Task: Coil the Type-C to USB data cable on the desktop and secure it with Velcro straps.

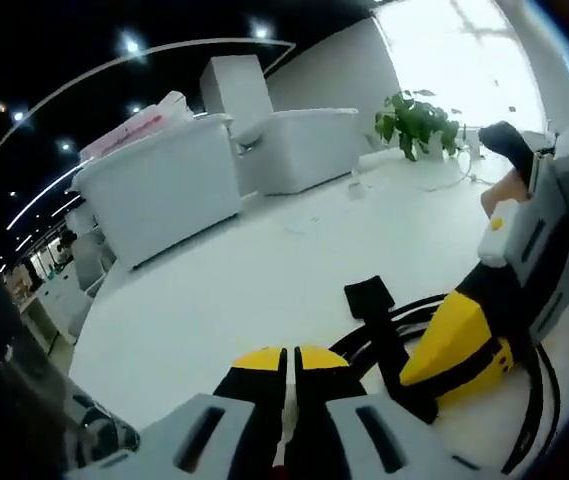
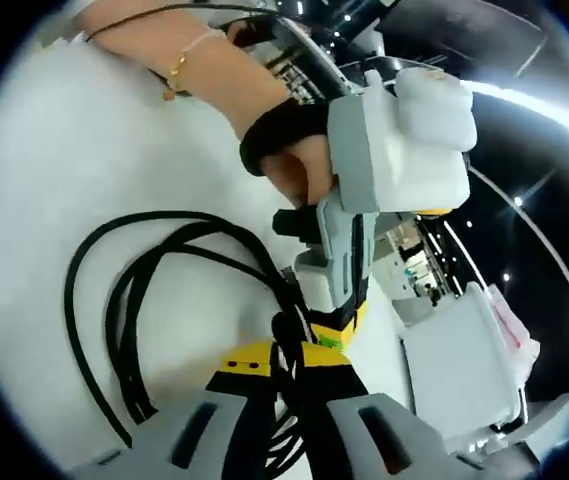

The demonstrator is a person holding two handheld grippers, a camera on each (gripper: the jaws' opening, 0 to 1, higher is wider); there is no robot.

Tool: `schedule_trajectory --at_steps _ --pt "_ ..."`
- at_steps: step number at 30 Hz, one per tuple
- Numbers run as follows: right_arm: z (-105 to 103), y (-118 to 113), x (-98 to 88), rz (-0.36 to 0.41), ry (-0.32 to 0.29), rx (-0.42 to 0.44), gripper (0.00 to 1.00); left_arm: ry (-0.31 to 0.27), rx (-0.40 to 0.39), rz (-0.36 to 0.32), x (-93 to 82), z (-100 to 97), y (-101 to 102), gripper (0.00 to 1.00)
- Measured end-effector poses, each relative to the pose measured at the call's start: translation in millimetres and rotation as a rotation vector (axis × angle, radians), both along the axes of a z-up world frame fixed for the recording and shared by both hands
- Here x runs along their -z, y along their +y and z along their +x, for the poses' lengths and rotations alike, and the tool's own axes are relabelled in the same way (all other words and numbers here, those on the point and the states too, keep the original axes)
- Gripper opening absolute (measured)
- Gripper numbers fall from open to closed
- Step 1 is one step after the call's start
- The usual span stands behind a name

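While both grippers are down on the white desktop (image 1: 214,300), there's just one black cable (image 2: 114,300) to count, lying in maybe three or four loose loops, hard to separate them exactly. One black Velcro strap (image 1: 382,330) too, a flat band lying across the loops, its free end resting on bare desk.

In the left gripper view, the left gripper (image 1: 291,362) has its yellow-tipped jaws pressed together with no gap; I can't make out anything pinched between them there. The right gripper (image 1: 459,345) comes in from the right and sits right on the coil next to the strap.

In the right gripper view, the right gripper (image 2: 284,362) looks clamped shut on a bundle of cable strands, with the loops fanning out to the left. The left gripper (image 2: 336,300) meets it at the same spot, held by a hand (image 2: 299,165) with a wrist strap and a thin bracelet.

Background stuff: two white boxy units (image 1: 164,180), one potted plant (image 1: 416,122). No readable writing or brand anywhere.
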State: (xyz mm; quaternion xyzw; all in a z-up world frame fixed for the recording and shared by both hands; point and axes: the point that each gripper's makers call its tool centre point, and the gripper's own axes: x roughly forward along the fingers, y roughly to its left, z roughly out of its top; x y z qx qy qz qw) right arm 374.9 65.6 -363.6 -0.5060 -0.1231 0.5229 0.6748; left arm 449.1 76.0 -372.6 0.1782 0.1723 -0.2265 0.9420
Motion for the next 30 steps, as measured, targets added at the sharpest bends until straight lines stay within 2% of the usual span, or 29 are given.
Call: schedule_trajectory --at_steps 3,4,7,11,16,19,22,23,25,26,30 --pt "-1 -2 -1.7 0.039 0.02 -0.006 0.02 0.009 0.036 -0.032 -4.0 -3.1 -11 0.03" --pt "-2 -4 -3.3 0.07 0.051 -0.007 0.02 0.019 0.055 -0.031 -3.1 -4.9 -15 0.03" --pt "-1 -15 -8.2 0.154 0.155 0.018 0.01 0.017 0.101 0.041 -0.8 -10.2 -24 0.03" --pt "-5 -32 -14.8 0.236 0.245 0.041 0.0 0.041 0.153 0.026 -0.7 -22.1 -41 0.02" --pt "-25 -59 -24.7 0.377 0.431 0.07 0.0 0.053 0.227 0.063 -1.2 -49.4 -62 0.02" --pt "-31 -75 -20.7 0.445 0.6 0.12 0.0 0.064 0.256 0.063 -1.8 -65.5 -74 0.02" --pt "-31 -88 -13.7 0.491 0.721 0.191 0.0 0.061 0.271 0.077 -2.0 -78.2 -84 0.02" --pt "-30 -91 -12.4 0.515 0.76 0.214 0.0 0.039 0.271 0.108 -3.7 -79.3 -84 0.03" --pt "-25 -99 -10.6 0.55 0.807 0.268 0.0 0.016 0.263 0.124 -6.8 -80.1 -85 0.03" --pt "-24 -103 -8.7 0.545 0.827 0.298 0.0 0.003 0.25 0.108 -10.2 -79.6 -85 0.03" --pt "-23 -118 -11.0 0.57 0.802 0.396 0.0 -0.084 0.225 0.01 -27.3 -81.7 -95 0.03"
